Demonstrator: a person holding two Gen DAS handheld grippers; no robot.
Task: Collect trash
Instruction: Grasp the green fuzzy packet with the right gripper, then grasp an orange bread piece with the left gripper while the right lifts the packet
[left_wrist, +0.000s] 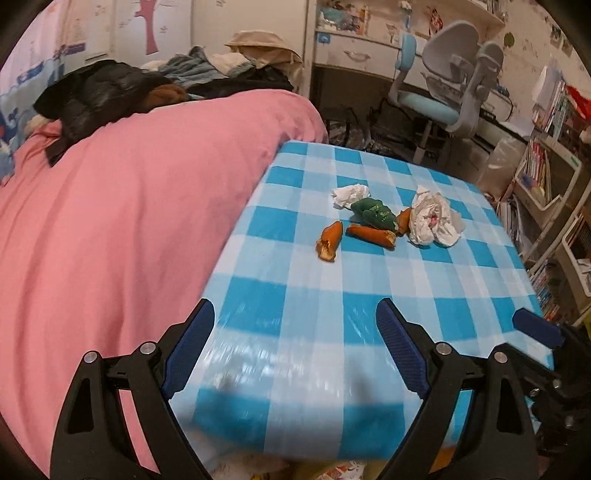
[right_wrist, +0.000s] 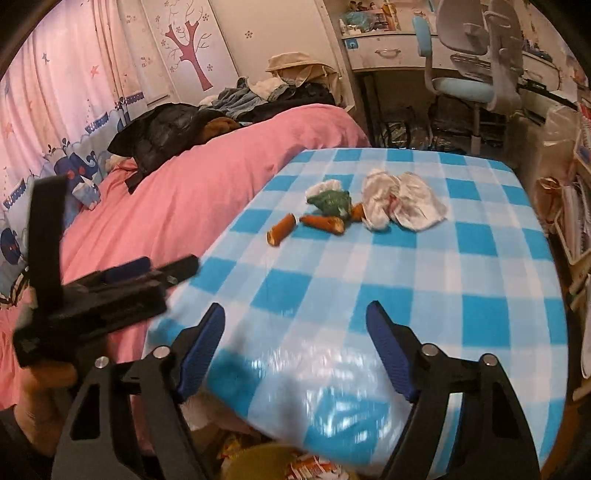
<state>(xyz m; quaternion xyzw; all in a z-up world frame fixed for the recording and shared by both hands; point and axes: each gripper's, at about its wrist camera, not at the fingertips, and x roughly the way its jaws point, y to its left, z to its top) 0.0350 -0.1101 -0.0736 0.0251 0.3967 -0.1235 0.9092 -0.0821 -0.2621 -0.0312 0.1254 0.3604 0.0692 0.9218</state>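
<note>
Nearest, the left gripper (left_wrist: 295, 317) and the right gripper (right_wrist: 295, 319) both hang spread wide over the checked tablecloth (right_wrist: 461, 266), nothing between their fingers. Farther on lie orange peels (left_wrist: 328, 242), a green wrapper (left_wrist: 373, 212) and crumpled tissues (left_wrist: 434, 218), huddled together mid-table, with a pink bed (left_wrist: 129, 206) beside

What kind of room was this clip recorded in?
Most likely a child's bedroom: a bed with a pink duvet, a study desk with a blue-and-grey desk chair, and whale-print curtains. The trash lies on a blue checked table.
</note>
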